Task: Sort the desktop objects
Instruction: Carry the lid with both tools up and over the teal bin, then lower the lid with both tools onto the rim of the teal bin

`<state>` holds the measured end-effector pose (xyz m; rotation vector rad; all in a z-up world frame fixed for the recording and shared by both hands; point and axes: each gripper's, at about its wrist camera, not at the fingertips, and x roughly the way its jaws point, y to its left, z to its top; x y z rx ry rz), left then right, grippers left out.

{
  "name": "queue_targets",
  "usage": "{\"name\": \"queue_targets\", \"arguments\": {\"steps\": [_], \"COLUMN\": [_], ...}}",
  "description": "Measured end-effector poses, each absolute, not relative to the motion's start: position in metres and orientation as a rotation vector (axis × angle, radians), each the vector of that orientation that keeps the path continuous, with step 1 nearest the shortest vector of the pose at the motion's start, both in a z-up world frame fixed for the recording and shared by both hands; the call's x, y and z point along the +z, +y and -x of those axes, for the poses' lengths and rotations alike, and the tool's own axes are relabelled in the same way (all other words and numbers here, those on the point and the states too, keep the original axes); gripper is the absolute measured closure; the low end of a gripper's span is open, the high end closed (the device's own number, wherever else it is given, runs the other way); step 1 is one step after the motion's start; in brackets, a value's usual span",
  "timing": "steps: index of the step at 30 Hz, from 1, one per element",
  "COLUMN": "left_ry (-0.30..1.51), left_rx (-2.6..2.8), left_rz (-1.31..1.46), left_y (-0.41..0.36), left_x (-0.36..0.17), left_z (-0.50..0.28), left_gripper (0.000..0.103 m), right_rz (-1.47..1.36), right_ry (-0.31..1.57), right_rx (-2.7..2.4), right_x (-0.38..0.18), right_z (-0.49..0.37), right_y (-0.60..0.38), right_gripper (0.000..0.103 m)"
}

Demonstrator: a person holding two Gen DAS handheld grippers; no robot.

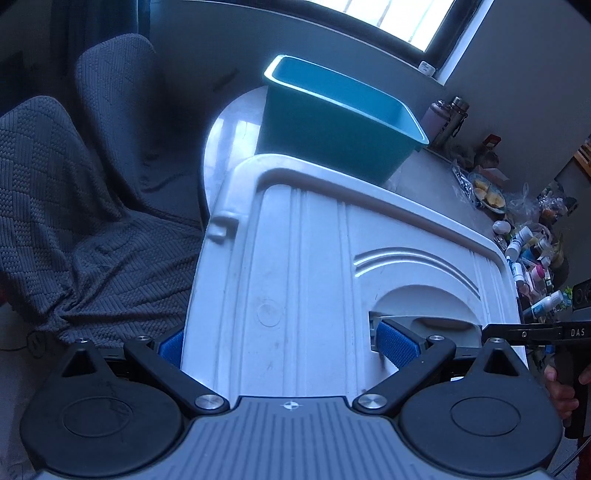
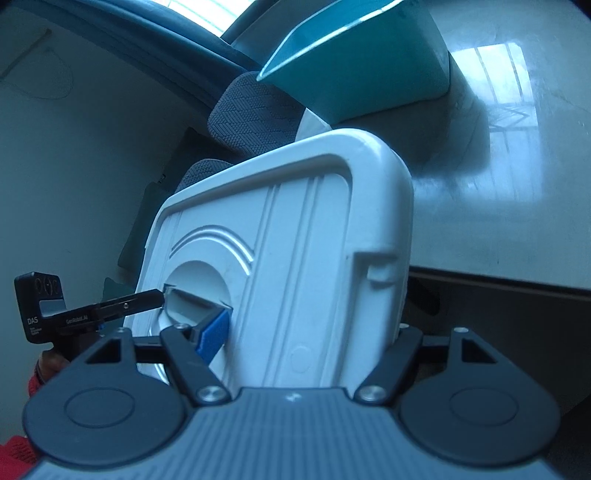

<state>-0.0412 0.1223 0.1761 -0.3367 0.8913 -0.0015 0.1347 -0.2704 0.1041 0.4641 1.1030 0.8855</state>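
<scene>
White lid (image 1: 314,266) | clamped both sides | left gripper (image 1: 288,345) | right gripper (image 2: 306,332)

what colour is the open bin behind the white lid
Teal, with a paler rim; the bin shows best in the left wrist view.

A grey knitted throw (image 1: 85,206) covered the chairs beside the pale round table (image 1: 229,129). A bright window (image 1: 399,18) sat above. Two flasks (image 1: 447,118), a plate of food (image 1: 487,194) and small bottles (image 1: 532,254) crowded the table's far right side.

white lid (image 1: 314,280), left gripper (image 1: 288,345) clamped, teal bin (image 1: 332,129)
</scene>
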Motion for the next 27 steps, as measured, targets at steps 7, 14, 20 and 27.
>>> {"name": "queue_targets", "arguments": {"steps": [7, 14, 20, 27], "left_ry": [0.883, 0.881, 0.872, 0.882], "left_rx": [0.002, -0.001, 0.003, -0.012], "left_rz": [0.334, 0.327, 0.326, 0.318], "left_y": [0.127, 0.136, 0.147, 0.159], "left_x": [0.197, 0.214, 0.223, 0.237], "left_z": [0.003, -0.046, -0.092, -0.143], "left_gripper": [0.002, 0.002, 0.002, 0.002], "right_rz": [-0.463, -0.463, -0.460, -0.476], "right_ry": [1.103, 1.090, 1.075, 1.078], "right_rx": [0.883, 0.882, 0.894, 0.881], "right_x": [0.118, 0.134, 0.142, 0.155], "right_z": [-0.159, -0.195, -0.233, -0.269], "right_y": [-0.272, -0.264, -0.254, -0.247], "right_gripper": [0.029, 0.029, 0.029, 0.029]}}
